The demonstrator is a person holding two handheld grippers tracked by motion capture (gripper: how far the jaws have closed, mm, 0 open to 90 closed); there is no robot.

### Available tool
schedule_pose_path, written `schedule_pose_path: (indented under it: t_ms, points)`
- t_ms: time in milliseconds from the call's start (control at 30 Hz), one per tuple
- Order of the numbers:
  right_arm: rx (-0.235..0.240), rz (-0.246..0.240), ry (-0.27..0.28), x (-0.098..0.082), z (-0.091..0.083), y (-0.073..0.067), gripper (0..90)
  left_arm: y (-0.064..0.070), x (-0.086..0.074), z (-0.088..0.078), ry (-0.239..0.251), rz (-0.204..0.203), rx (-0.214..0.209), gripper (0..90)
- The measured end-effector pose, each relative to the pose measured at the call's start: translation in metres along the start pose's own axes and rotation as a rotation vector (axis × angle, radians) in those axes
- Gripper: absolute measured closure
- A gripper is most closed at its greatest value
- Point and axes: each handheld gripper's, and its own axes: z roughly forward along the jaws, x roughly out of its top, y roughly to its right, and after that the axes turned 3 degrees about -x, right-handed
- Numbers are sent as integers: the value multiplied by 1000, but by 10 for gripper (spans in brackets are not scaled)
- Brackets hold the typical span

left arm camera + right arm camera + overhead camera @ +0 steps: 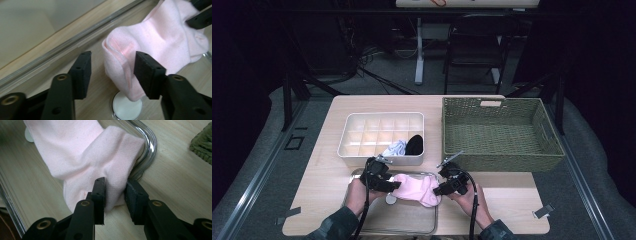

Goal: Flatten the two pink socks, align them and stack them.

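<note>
At 6 o'clock on the counter (507,200), over the tray (412,225), a pink sock (417,189) is getting folded: right claw (115,192) is pinching its 3 o'clock end, left claw (112,72) is gaping half-wide w/ a fold betw. pads, untouched, prob. regripping.

Left gripper (393,186): black body, two black jaws with flat square pads (81,72), brass-ringed screw holes, grey three-cornered plate on top, black cable trailing back. Right gripper (438,190): same build, same plate, black cable. Person: dark olive sleeves (334,224) at both forearms.
</note>
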Motion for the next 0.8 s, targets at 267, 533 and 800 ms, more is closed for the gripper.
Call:
schedule_pose_path:
  t_ms: [267,533,800]
  points:
    - [-18,-2,-10,-1,0,0,662,0,0,6,-45,25,-22,688]
    - [27,23,-7,-3,1,3,768,0,-4,6,-51,24,-26,808]
    - [34,30,-1,-4,-1,7,808,2,-5,8,-26,19,-17,825]
